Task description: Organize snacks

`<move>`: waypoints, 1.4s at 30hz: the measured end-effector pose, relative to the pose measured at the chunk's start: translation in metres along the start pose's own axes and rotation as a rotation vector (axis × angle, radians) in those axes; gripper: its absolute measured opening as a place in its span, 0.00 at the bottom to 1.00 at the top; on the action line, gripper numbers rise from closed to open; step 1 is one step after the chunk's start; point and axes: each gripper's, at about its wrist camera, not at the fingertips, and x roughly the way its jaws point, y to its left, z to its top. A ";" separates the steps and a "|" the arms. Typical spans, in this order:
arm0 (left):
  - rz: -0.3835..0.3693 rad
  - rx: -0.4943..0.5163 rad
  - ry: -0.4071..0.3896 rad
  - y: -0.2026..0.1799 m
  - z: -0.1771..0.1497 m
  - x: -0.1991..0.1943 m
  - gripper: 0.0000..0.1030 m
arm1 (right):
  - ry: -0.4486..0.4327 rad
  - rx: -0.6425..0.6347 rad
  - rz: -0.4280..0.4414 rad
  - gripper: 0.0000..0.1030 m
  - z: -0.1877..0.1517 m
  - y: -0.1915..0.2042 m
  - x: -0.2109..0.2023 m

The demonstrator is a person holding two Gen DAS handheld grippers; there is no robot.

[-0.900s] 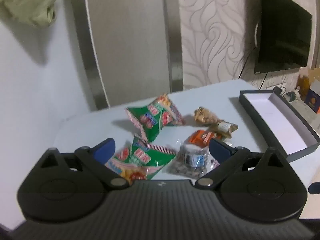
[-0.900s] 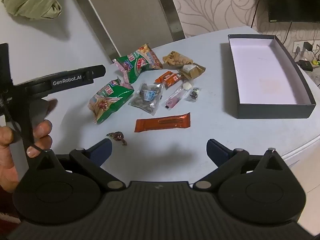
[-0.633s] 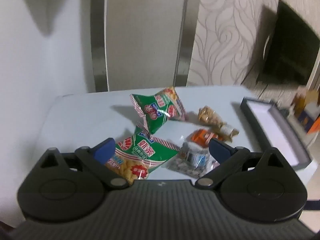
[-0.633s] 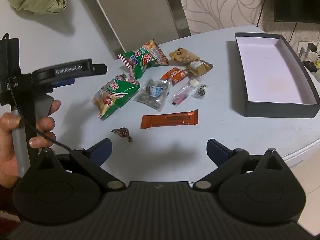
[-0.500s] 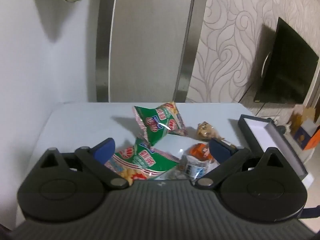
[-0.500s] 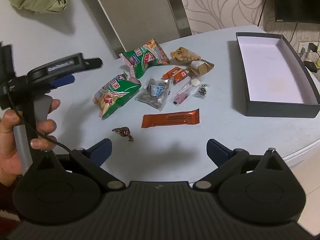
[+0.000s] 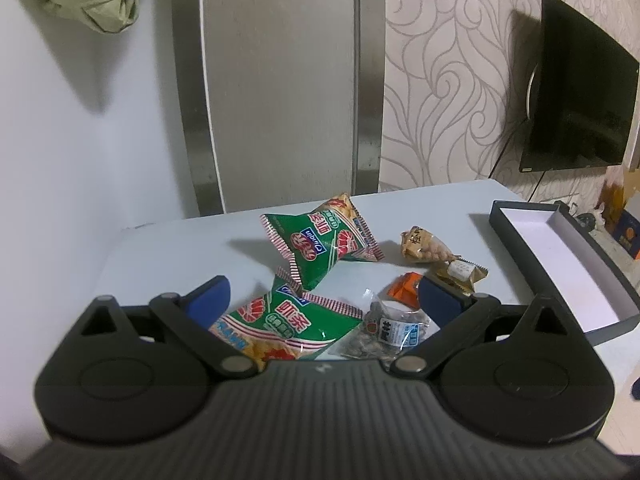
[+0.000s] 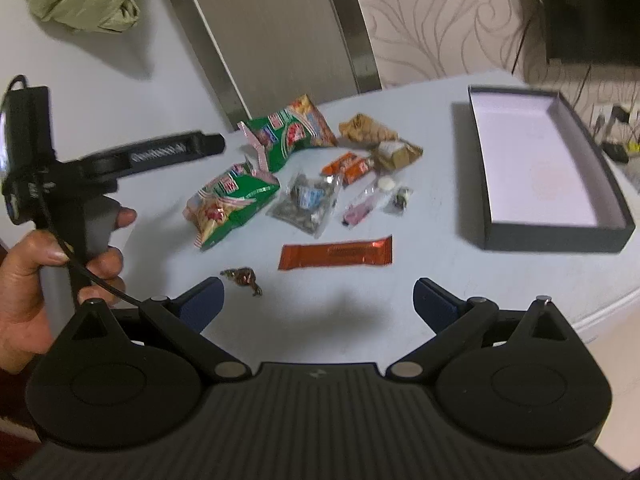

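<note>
White worktop is carrying a loose pile of snacks, all lying beside an empty black box. Both grippers, left and right, are hovering with fingers spread wide, gripping nothing. Nothing is looking sorted yet; every packet is waiting to be moved.

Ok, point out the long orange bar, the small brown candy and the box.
long orange bar [image 8: 335,255], right wrist view, middle of the wrapper.
small brown candy [image 8: 242,277], right wrist view, its wrapped body.
box [image 8: 556,237], right wrist view, near dark wall.
</note>
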 end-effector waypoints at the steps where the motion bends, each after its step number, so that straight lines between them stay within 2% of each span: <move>1: 0.001 0.001 0.000 0.000 0.000 0.001 0.99 | -0.011 -0.008 -0.002 0.99 0.001 0.002 -0.002; 5: 0.017 -0.008 0.012 0.004 -0.001 0.003 0.99 | -0.028 -0.024 0.003 0.99 0.005 0.007 -0.004; 19: 0.051 -0.016 0.032 0.016 -0.008 0.001 0.99 | 0.005 -0.072 0.040 0.99 0.000 0.023 0.006; 25: 0.086 -0.040 0.054 0.015 -0.005 0.004 0.99 | -0.013 -0.064 0.031 0.99 0.000 0.018 0.005; 28: 0.081 -0.057 0.061 0.016 -0.003 0.004 0.99 | -0.019 -0.063 0.019 0.99 0.000 0.016 0.004; 33: 0.072 -0.011 0.073 0.013 -0.004 0.008 0.98 | -0.022 -0.055 -0.011 0.99 0.000 0.012 0.002; 42: 0.075 -0.007 0.019 0.014 -0.003 0.008 0.98 | -0.024 -0.058 -0.022 0.99 0.002 0.011 0.002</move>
